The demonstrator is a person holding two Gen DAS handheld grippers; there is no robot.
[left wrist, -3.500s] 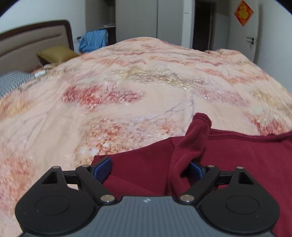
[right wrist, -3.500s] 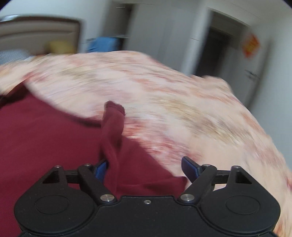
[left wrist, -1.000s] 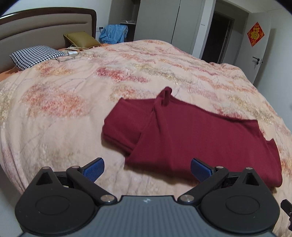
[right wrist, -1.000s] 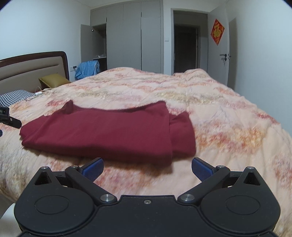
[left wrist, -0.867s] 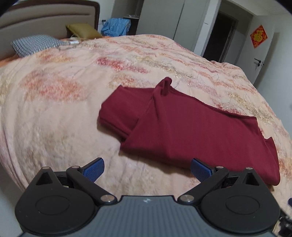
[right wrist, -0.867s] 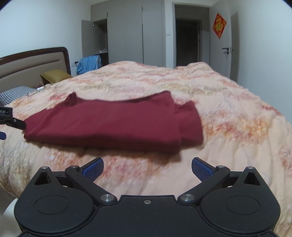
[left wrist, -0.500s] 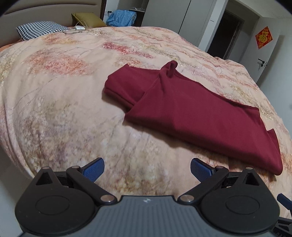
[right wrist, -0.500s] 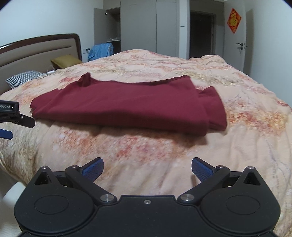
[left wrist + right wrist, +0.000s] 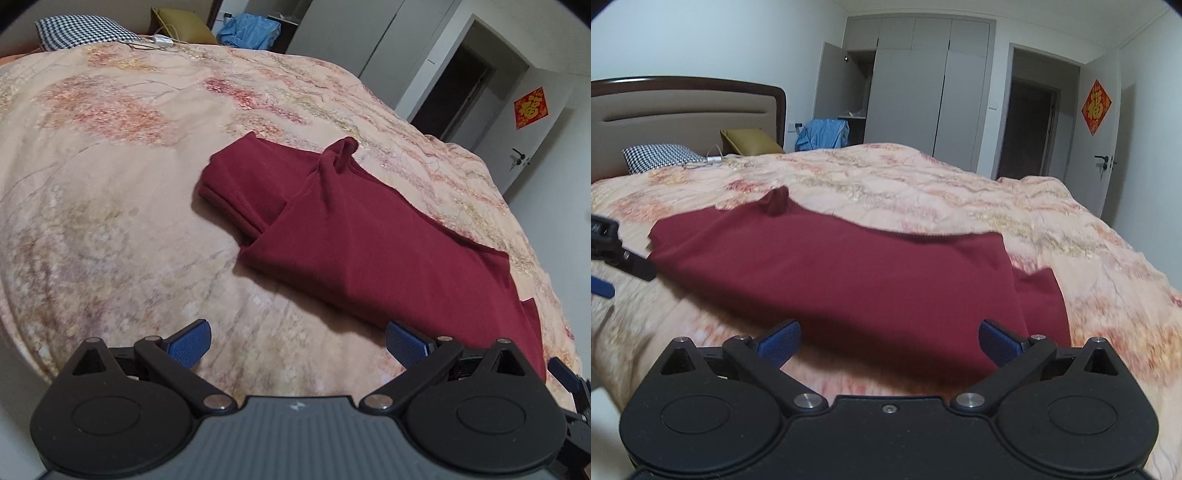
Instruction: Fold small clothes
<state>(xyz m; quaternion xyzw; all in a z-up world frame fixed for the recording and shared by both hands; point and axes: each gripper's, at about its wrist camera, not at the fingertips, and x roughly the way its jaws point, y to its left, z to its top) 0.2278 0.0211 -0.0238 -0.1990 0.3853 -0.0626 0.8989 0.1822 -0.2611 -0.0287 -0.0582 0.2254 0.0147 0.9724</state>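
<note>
The folded maroon garment lies flat on the bed near its front edge, long axis running along that edge, a bunched tip poking toward the headboard. The left gripper and right gripper hover released, both empty.

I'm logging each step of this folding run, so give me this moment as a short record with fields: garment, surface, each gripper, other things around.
garment: dark red top, partly folded, lying flat, a small peak of cloth sticking up at its far edge
surface: bed with peach floral quilt
left gripper: open, holding nothing, short of the garment's near edge
right gripper: open, holding nothing, at the near edge
background: houndstooth pillow, olive cushion, blue clothing, wardrobe, door with red decoration
</note>
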